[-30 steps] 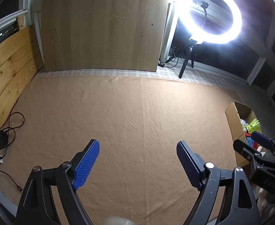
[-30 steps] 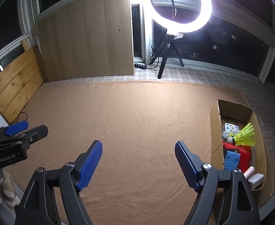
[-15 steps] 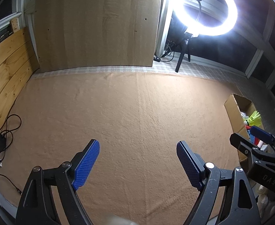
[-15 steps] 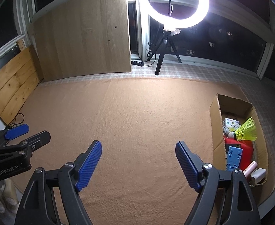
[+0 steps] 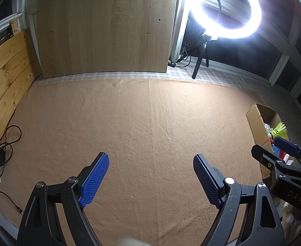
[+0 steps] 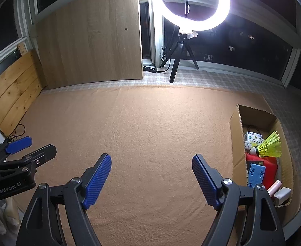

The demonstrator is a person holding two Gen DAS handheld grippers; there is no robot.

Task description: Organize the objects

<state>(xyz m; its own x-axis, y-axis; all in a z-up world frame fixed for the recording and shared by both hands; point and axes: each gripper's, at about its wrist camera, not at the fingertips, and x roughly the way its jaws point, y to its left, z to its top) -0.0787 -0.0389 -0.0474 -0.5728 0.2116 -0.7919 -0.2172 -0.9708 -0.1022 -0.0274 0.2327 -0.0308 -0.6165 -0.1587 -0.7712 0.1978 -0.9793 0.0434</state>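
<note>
Since a moment ago nothing on the mat has shifted; only my left camera's view has slid a little, so the ring light sits slightly elsewhere in it, and both pairs of jaws stand as wide as before. Nearest me, my left gripper point(image 5: 150, 174) hangs with its jaws spread and nothing between them, its ribbed blue pads point(image 5: 94, 181) set on matte black angular arms. My right gripper point(image 6: 151, 174) is likewise spread and empty, with the same finely grooved pads over bare mat. Below both lies the tan mat point(image 6: 150, 133), a nubbly, towel-like cloth with faint fold lines. To my right, at the mat's edge, sits the cardboard box point(image 6: 235, 141), a long open rectangle with raw corrugated walls. Inside it lie a yellow plastic shuttlecock point(image 6: 270, 146) with its netted cone, a flat blue plastic piece point(image 6: 256, 174) on a red block point(image 6: 272, 164), a pink tube point(image 6: 274, 186) and a small white block point(image 6: 283, 192). Farther off, checked flooring runs to a smooth wood-grain panel point(image 6: 89, 41) leaning upright. Knotty pine planks point(image 5: 4, 78) stand on the left. Farthest, the glowing ring light point(image 6: 195, 2) stands on a black tripod.
</note>
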